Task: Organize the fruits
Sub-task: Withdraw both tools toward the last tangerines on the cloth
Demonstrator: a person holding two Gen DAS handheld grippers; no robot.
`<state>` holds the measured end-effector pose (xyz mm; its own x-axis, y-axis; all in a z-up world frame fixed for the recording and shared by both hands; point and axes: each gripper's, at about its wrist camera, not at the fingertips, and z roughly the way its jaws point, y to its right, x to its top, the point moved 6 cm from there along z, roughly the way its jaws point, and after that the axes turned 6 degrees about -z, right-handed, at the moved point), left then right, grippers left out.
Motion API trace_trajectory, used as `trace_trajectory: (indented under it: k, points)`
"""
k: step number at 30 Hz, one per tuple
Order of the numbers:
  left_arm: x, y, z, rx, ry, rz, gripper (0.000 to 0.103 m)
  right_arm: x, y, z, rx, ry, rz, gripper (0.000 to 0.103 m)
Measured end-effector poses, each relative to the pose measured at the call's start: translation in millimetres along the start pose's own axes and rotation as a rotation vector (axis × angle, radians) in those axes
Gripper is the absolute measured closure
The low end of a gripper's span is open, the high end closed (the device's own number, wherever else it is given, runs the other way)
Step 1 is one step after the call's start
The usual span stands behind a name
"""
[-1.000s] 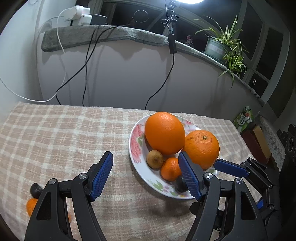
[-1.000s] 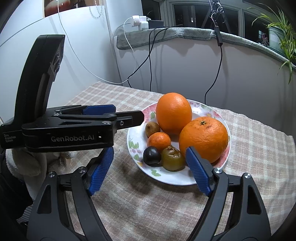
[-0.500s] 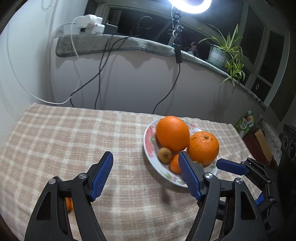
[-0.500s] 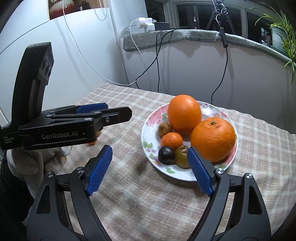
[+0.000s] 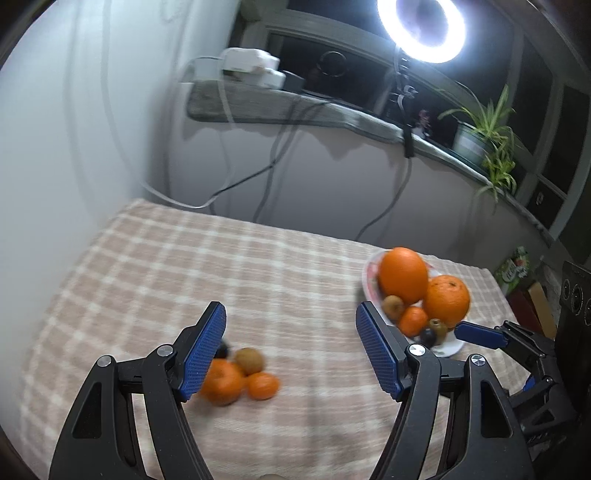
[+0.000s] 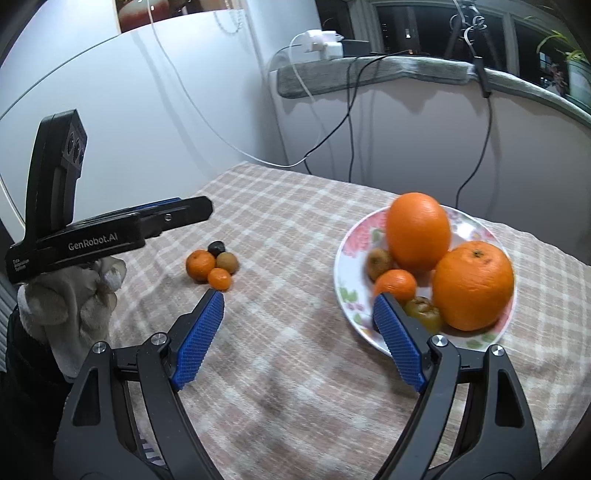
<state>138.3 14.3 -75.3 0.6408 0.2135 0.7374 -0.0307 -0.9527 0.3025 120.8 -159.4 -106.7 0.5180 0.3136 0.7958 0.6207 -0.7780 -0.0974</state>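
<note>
Checked cloth [image 6: 295,229] covers the bench, which stands against a white wall hung with cables [image 6: 347,122]; a ring light [image 5: 424,31] glares above the ledge [image 5: 295,109], where chargers [image 5: 251,70] and a potted plant [image 5: 484,136] sit. On my right side of the cloth, a flowered plate [image 6: 351,243] carries two large oranges [image 6: 419,230], a small mandarin [image 6: 397,282], a brown kiwi-like fruit [image 6: 378,260] and a greenish-brown fruit [image 6: 423,310]. Well apart from the plate, a loose cluster [image 6: 212,264] lies on the cloth: two mandarins, a brown fruit and a dark plum, touching one another.

My left hand-held gripper [image 5: 291,347] hangs over bare cloth with its blue pads [image 5: 201,356] spread wide and nothing between them; the cluster sits just beside and partly behind its left pad, blurred in that view. From the right wrist view it shows side-on, gripped by a gloved hand [image 6: 70,295].

My right hand-held gripper [image 6: 299,339] also stands spread and empty, over cloth between cluster and plate. Its right pad overlaps the plate's near rim in the picture, hiding part of the fruit there; whether it touches I cannot tell.
</note>
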Motion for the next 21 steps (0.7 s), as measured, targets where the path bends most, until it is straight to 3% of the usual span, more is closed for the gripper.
trace_trajectory:
  k: [9,19,21]
  points:
    - [-15.9,-48.3,-18.4,0.059,-0.010,-0.050,0.032,9.5,-26.6,19.8,0.066,-0.017,-0.043,0.017]
    - [-43.6,-62.5,-12.9,0.030,-0.076,-0.093,0.042,7.6,-60.4,58.4,0.112,-0.079,-0.118,0.017]
    - [-45.9,-63.1,-9.7,0.011,-0.088,-0.106,0.046,6.7,-66.8,66.6,0.119,-0.091,-0.138,0.021]
